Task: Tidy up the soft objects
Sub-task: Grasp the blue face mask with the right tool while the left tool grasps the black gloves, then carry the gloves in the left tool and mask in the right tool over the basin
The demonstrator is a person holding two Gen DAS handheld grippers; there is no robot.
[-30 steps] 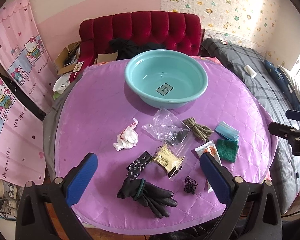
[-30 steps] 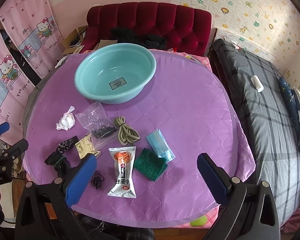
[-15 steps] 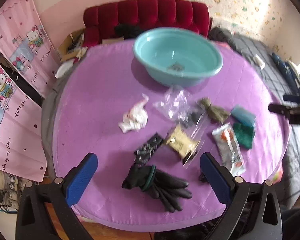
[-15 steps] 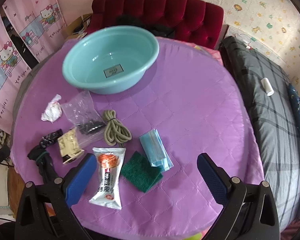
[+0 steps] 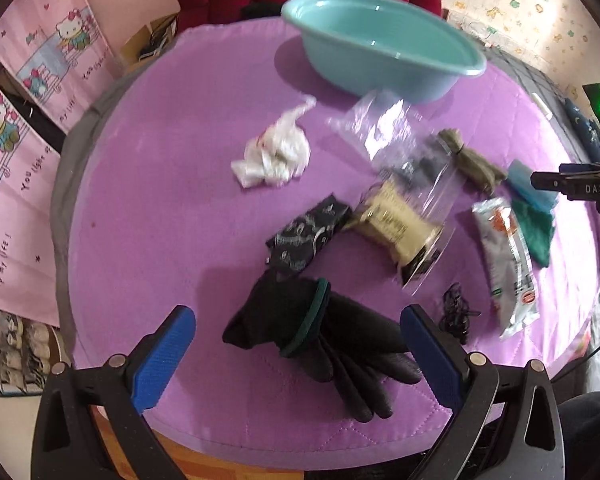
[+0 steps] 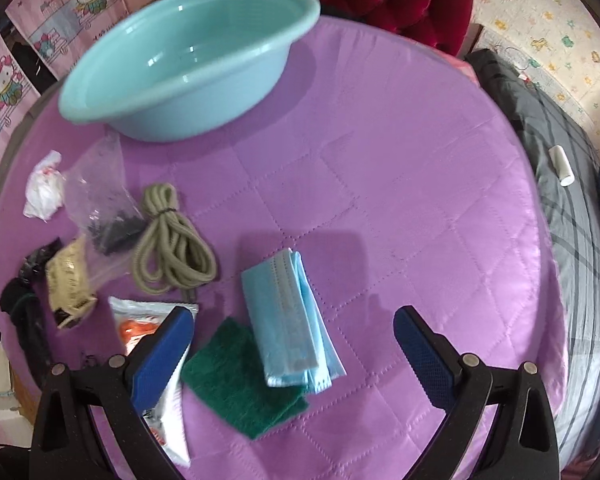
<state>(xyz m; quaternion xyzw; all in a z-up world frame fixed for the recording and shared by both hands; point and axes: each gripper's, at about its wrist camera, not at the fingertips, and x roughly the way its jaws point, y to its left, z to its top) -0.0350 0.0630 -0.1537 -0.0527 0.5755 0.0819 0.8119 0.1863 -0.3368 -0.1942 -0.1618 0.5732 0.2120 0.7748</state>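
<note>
The left gripper [image 5: 296, 354] is hovering wide open over the black gloves [image 5: 320, 340]; the right gripper [image 6: 294, 354] is gaping empty above the blue face masks [image 6: 290, 320], both items lying nearside of the teal basin [image 6: 188, 60].

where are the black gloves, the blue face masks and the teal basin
pair of black fabric gloves [image 5: 300, 320], left wrist view, on the cuff end
stack of light blue face masks [image 6: 288, 320], right wrist view, middle of top mask
teal plastic basin [image 6: 204, 96], right wrist view, outer wall
</note>
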